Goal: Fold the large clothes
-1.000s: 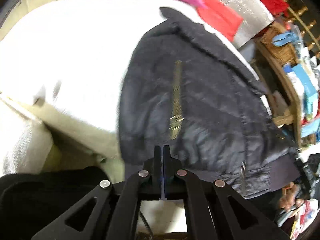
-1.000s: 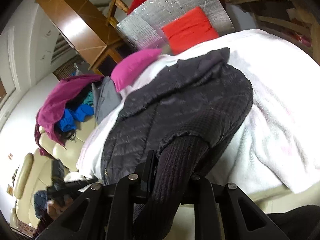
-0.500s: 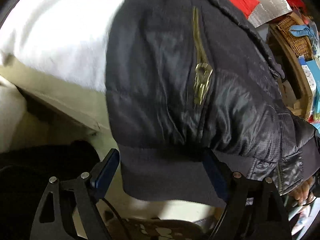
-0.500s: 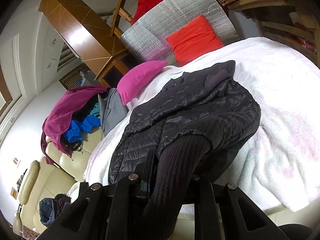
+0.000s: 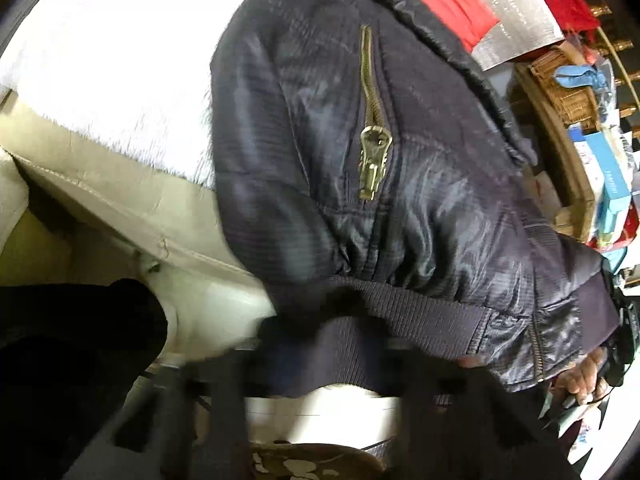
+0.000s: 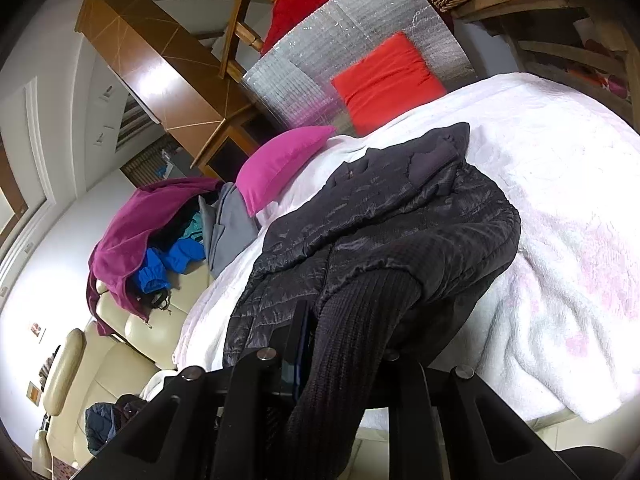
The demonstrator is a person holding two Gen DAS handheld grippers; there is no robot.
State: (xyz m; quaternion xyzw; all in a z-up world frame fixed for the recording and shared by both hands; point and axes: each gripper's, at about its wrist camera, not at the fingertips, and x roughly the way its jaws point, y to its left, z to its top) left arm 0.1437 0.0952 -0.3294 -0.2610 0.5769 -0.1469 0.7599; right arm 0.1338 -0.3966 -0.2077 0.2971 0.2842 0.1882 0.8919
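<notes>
A dark quilted jacket (image 5: 360, 140) with a brass zipper (image 5: 374, 160) lies on a white fleece blanket (image 5: 100, 60) over a bed. Its ribbed hem (image 5: 400, 316) hangs over the bed's edge. My left gripper (image 5: 336, 364) is at that hem with the ribbed band between its blurred fingers; how far the jaws have come together is unclear. In the right wrist view the jacket (image 6: 380, 220) spreads across the blanket (image 6: 560, 200). My right gripper (image 6: 344, 352) is shut on the jacket's ribbed cuff (image 6: 352, 320) at the near edge.
A pink cushion (image 6: 280, 160) and a red cushion (image 6: 388, 80) lie at the bed's far end before a silver foil panel (image 6: 340, 40). A pile of clothes (image 6: 160, 232) sits on a cream sofa (image 6: 80, 360). Shelves with a wicker basket (image 5: 568, 84) stand right.
My left gripper opened, moved in onto the jacket's hem, and now has the ribbed band between its fingers. The right gripper stayed shut on the cuff and pulled back slightly.
</notes>
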